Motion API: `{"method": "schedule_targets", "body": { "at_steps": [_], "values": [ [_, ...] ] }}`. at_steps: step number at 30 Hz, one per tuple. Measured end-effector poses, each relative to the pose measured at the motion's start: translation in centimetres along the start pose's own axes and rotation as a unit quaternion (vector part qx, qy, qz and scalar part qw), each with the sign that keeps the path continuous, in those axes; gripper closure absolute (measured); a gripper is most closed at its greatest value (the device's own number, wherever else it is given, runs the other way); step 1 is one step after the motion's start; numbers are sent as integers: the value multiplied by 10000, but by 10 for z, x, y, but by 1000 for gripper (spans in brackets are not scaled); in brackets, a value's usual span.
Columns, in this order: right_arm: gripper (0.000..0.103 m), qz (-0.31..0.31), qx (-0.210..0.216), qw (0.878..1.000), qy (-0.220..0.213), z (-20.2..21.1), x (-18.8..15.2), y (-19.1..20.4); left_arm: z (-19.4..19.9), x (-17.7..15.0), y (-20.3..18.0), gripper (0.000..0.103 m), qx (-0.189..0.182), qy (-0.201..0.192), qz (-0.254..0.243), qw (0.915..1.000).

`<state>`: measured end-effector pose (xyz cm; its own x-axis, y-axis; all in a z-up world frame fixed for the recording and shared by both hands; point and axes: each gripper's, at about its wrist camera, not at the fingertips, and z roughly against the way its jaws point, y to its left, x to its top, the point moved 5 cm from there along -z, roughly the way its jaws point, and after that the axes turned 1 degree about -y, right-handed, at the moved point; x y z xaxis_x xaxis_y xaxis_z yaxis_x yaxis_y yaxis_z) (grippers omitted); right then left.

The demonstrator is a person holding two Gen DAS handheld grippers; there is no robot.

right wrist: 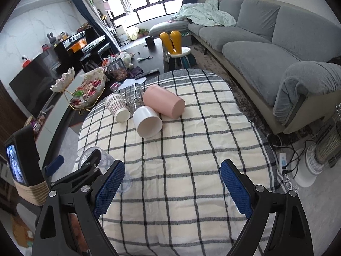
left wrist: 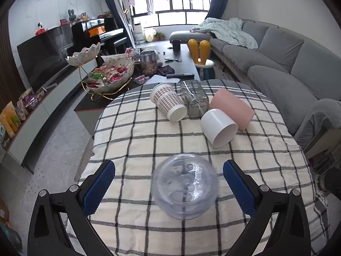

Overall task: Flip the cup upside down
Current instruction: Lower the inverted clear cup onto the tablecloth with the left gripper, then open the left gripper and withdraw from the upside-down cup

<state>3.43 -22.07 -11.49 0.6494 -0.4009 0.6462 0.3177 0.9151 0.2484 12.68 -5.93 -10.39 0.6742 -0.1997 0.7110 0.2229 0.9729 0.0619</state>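
Note:
A clear plastic cup stands bottom-up on the checked tablecloth, between the spread blue pads of my left gripper, which is open and not touching it. In the right wrist view the same cup shows at the left, partly hidden by the left gripper. My right gripper is open and empty over bare cloth. Farther off lie on their sides a checked paper cup, a clear glass, a white cup and a pink cup.
The round table's edge drops to the floor on the right, where a power strip and a heater stand. A grey sofa is to the right. A dark coffee table with a snack bowl lies behind.

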Motion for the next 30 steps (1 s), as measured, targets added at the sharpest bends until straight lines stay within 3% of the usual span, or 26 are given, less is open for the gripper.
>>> {"method": "schedule_targets", "body": {
  "at_steps": [14, 23, 30],
  "values": [
    [11, 372, -114, 9971, -649, 29, 7, 16, 57, 1, 24, 0, -220, -310, 474, 9982],
    [11, 415, -99, 9971, -634, 30, 1, 21, 93, -7, 42, 0, -22, -377, 717, 9967],
    [11, 649, -278, 9930, -947, 42, -3, 30, 104, -14, 47, 0, 68, -308, 735, 9968]
  ]
}}
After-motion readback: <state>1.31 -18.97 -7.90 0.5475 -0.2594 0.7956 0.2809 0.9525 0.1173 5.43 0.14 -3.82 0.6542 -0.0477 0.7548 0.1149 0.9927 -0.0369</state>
